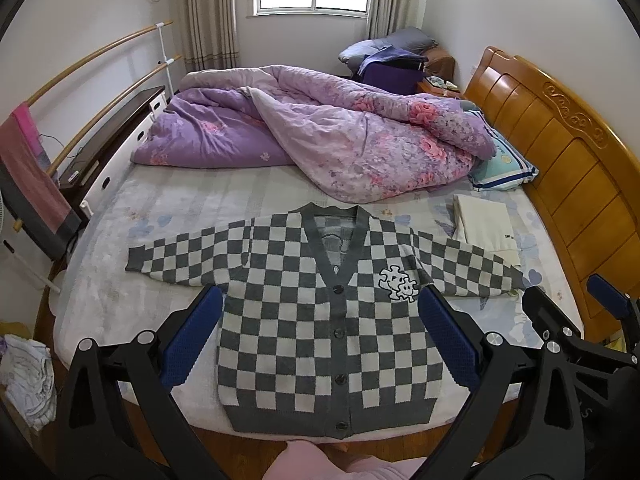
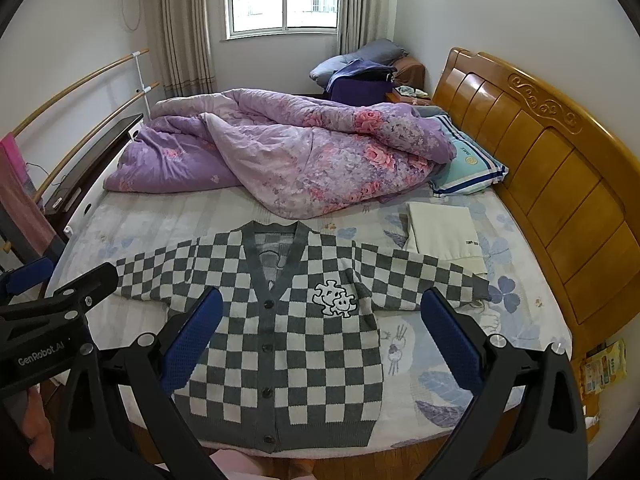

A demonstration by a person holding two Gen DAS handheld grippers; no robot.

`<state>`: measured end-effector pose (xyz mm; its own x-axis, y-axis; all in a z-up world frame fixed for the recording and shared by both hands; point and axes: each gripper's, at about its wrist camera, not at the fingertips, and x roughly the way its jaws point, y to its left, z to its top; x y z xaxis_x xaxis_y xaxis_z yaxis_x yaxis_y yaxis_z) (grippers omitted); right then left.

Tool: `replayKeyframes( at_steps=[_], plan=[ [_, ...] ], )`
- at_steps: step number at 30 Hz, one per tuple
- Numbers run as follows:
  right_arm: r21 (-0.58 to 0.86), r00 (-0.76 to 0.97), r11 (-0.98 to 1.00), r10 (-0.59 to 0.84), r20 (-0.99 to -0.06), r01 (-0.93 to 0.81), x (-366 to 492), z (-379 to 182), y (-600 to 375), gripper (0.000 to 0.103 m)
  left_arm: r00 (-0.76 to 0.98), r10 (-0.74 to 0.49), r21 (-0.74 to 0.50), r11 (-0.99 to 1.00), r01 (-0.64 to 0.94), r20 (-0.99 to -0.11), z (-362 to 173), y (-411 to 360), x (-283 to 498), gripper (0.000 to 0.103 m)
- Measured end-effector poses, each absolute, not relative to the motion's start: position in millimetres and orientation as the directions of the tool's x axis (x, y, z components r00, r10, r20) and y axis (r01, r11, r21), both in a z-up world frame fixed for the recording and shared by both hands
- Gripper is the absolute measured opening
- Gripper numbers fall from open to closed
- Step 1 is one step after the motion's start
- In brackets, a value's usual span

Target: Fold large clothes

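Observation:
A grey and white checkered cardigan point(image 1: 320, 320) lies flat, front up and buttoned, on the near part of the bed, with both sleeves spread sideways. It also shows in the right wrist view point(image 2: 296, 340). My left gripper point(image 1: 320, 300) is open and empty, held above the cardigan's body. My right gripper point(image 2: 320, 300) is open and empty, held above the cardigan's right half. The right gripper shows at the right edge of the left wrist view point(image 1: 568, 300). The left gripper shows at the left edge of the right wrist view point(image 2: 64, 280).
A crumpled purple floral quilt point(image 1: 320, 136) fills the far half of the bed. A folded cream cloth point(image 1: 486, 228) lies by the cardigan's right sleeve. A pillow point(image 1: 504, 164) lies against the wooden headboard point(image 1: 560, 152). A dark cabinet point(image 1: 112, 132) stands left of the bed.

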<state>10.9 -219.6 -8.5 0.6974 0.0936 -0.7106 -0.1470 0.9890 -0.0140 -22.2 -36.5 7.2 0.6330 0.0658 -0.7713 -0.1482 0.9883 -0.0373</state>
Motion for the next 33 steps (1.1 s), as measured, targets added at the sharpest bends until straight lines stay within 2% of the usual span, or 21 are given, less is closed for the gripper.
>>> replayKeyframes(
  at_steps=[23,33],
  plan=[
    [0.007,0.675,0.984,0.128,-0.727,-0.179,6,-19,-239,0.096,0.607,0.119,-0.003,0.981,-0.196,-0.786,5,-54,-30,0.098],
    [-0.010,0.655,0.985,0.105,-0.748,-0.170,14,-23,-232,0.096,0.591,0.101,-0.022,0.980,-0.197,-0.801,-3,-43,-28,0.098]
  ],
)
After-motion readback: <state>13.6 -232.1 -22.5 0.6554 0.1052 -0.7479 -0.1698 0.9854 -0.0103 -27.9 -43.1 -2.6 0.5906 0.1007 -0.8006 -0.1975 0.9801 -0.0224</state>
